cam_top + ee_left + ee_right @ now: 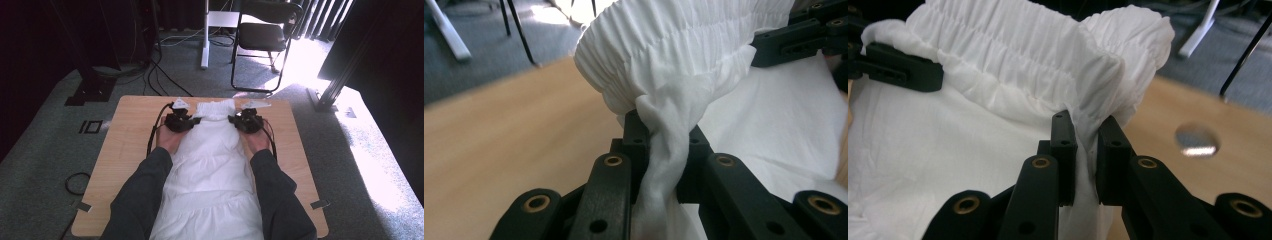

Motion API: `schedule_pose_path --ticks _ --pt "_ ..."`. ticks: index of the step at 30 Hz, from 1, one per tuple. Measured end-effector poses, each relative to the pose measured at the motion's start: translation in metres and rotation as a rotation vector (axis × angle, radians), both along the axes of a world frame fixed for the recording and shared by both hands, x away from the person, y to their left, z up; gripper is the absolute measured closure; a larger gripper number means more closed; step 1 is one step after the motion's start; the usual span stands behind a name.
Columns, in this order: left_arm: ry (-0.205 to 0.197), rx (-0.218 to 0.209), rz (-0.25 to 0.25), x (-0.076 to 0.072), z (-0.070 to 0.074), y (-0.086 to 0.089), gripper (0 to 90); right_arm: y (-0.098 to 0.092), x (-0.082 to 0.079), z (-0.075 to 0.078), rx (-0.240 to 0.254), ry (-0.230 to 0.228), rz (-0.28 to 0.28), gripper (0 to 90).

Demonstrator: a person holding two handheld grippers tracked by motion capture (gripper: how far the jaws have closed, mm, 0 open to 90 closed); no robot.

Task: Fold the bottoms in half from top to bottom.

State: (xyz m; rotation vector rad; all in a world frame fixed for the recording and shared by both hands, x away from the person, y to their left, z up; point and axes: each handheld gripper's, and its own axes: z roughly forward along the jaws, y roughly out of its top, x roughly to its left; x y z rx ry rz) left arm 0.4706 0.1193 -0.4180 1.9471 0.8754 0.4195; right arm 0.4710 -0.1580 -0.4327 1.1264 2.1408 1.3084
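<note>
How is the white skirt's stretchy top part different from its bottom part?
The white skirt's gathered waistband is narrow and ruched; the hem is wide and smoother. The waistband lies at the table's far end, pinched by the left gripper and right gripper; the hem lies near the person, untouched. Both are plain white cloth.

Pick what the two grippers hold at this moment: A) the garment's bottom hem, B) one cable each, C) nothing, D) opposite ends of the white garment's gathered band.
D: the left gripper and the right gripper are each clamped on cloth just under the gathered band of the white garment, one at each end.
</note>
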Motion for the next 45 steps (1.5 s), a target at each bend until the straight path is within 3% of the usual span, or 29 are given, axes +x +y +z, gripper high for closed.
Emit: schedule_pose_path --ticks 1,3,6,10,14,17,18,19,21,26,27,30,34,38,40,45 --pt "-0.015 -0.007 0.000 0.000 0.006 0.001 80.7 0.000 0.000 0.012 0.009 -0.035 -0.002 81.0" --pt "-0.045 -0.007 0.003 0.000 0.020 0.002 80.6 0.001 0.000 0.026 0.016 -0.064 -0.005 80.9" --pt "-0.043 -0.004 -0.012 -0.004 0.029 0.006 80.2 0.003 -0.004 0.038 0.008 -0.085 0.010 80.6" --pt "-0.025 0.006 -0.058 -0.023 0.027 0.013 79.0 0.003 -0.022 0.036 0.003 -0.085 0.048 80.5" --pt "-0.023 0.035 -0.115 -0.058 0.019 0.020 78.5 0.003 -0.053 0.025 -0.021 -0.076 0.109 80.3" --pt "-0.022 0.053 -0.148 -0.087 0.005 0.025 77.9 0.003 -0.078 0.013 -0.031 -0.067 0.156 80.1" --pt "-0.022 0.053 -0.148 -0.087 0.005 0.025 77.7 0.004 -0.085 0.008 -0.030 -0.056 0.172 80.1" --pt "0.002 0.034 -0.152 -0.106 -0.011 0.030 77.8 0.004 -0.095 0.001 -0.030 -0.047 0.195 80.1" --pt "0.031 0.048 -0.162 -0.124 -0.032 0.032 77.5 0.006 -0.108 -0.011 -0.043 -0.028 0.209 80.0" --pt "0.166 0.067 -0.169 -0.148 -0.083 0.034 76.2 0.010 -0.130 -0.055 -0.093 0.083 0.262 79.8" --pt "0.195 0.087 -0.171 -0.150 -0.091 0.034 75.9 0.011 -0.133 -0.063 -0.106 0.105 0.267 79.8" --pt "0.229 0.170 -0.164 -0.149 -0.111 0.029 75.4 0.017 -0.136 -0.087 -0.158 0.170 0.269 78.9" --pt "0.205 0.239 -0.149 -0.138 -0.118 0.022 75.8 0.027 -0.128 -0.102 -0.214 0.212 0.223 79.1" --pt "0.196 0.251 -0.145 -0.122 -0.119 0.019 76.0 0.028 -0.112 -0.110 -0.206 0.232 0.187 79.1" --pt "0.182 0.263 -0.140 -0.103 -0.119 0.013 76.0 0.024 -0.102 -0.111 -0.180 0.238 0.160 79.1" --pt "0.162 0.260 -0.147 -0.069 -0.119 0.003 76.1 0.018 -0.078 -0.111 -0.180 0.236 0.093 79.1"
